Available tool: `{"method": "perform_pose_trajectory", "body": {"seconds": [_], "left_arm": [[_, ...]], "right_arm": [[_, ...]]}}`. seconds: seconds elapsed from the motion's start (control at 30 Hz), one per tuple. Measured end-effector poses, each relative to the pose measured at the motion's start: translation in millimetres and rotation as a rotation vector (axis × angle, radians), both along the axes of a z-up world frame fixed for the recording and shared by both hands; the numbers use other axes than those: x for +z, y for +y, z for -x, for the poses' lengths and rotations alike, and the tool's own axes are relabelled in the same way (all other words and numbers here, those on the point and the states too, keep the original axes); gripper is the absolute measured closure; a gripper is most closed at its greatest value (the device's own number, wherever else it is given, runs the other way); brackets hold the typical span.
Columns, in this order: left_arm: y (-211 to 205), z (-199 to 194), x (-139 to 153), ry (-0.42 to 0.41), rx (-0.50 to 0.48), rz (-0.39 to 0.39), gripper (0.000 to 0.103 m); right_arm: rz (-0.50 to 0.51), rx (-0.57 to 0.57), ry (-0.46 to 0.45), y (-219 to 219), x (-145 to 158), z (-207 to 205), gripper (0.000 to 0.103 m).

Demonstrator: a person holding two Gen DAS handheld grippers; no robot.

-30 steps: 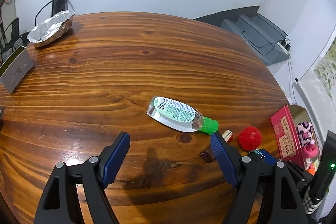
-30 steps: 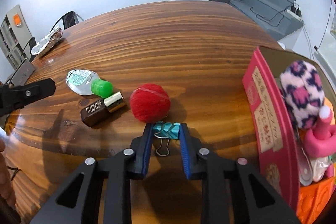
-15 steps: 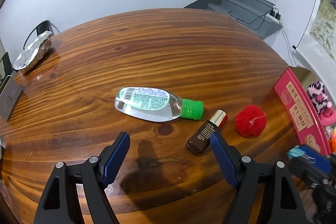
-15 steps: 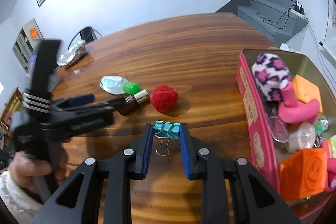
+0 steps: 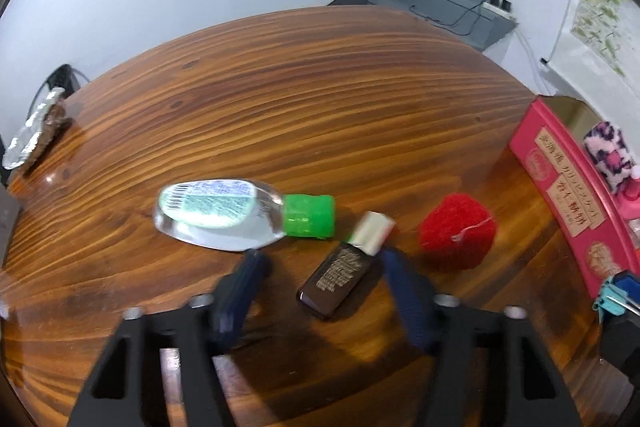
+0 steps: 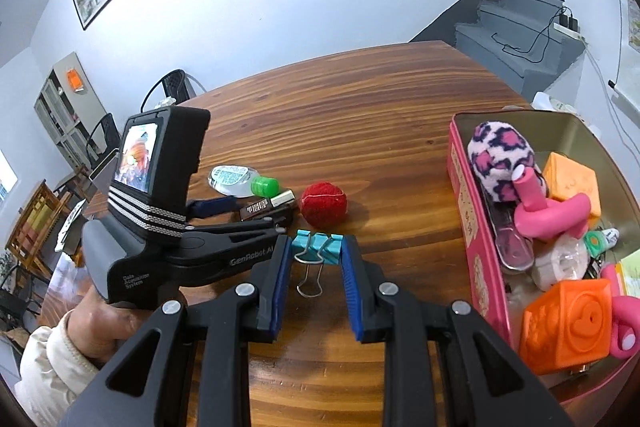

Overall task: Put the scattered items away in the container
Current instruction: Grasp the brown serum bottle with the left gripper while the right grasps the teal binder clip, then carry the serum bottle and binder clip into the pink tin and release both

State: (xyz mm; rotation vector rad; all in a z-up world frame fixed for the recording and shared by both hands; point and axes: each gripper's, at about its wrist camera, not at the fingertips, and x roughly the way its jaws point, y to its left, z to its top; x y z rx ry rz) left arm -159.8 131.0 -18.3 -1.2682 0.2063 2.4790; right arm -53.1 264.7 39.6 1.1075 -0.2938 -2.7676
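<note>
Risk: brown bottle [image 5: 347, 274] skidding off slanted between wide-spread left gripper [image 5: 320, 261] pads, empty; right gripper [image 6: 316, 255] clamping teal binder clip [image 6: 317, 241] beside pink tin [image 6: 472, 227], could snag rim w/ low carry.

Teal binder clip [image 6: 317, 246] clamped between fingers [image 6: 280, 281]; brown bottle [image 5: 345, 275], red ball [image 5: 458, 241] beside pink tin [image 6: 476, 247].

— Where does everything sit on the desk [image 5: 320, 99]?
— The sanitizer bottle [image 5: 224, 213], small vial [image 5: 344, 271] and yarn ball [image 5: 458, 233] lie in a row mid-desk. The tin [image 6: 466, 211] stands at the right edge, toys inside; the foil tray [image 5: 34, 143] at the far left edge.
</note>
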Motion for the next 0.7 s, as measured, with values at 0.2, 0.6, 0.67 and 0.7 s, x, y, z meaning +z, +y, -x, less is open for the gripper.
{"method": "perform_pose_trajectory", "body": {"seconds": [0.2, 0.6, 0.67, 0.7], "left_arm": [[2.1, -8.3, 3.6, -0.007, -0.002, -0.010, 0.082], [-4.8, -30.2, 42.9, 0.061, 0.030, -0.091, 0.082], [-1.7, -36.2, 48.4, 0.073, 0.022, -0.099, 0.082], [0.3, -39.2, 51.1, 0.079, 0.016, -0.103, 0.082]], "right_arm": [[0.005, -0.014, 0.040, 4.3, 7.5, -6.3, 0.076], [0.046, -0.106, 0.124, 35.7, 27.8, -25.5, 0.076], [0.043, -0.141, 0.139, 46.5, 31.4, -31.9, 0.076], [0.043, -0.162, 0.145, 54.4, 32.9, -35.7, 0.076]]}}
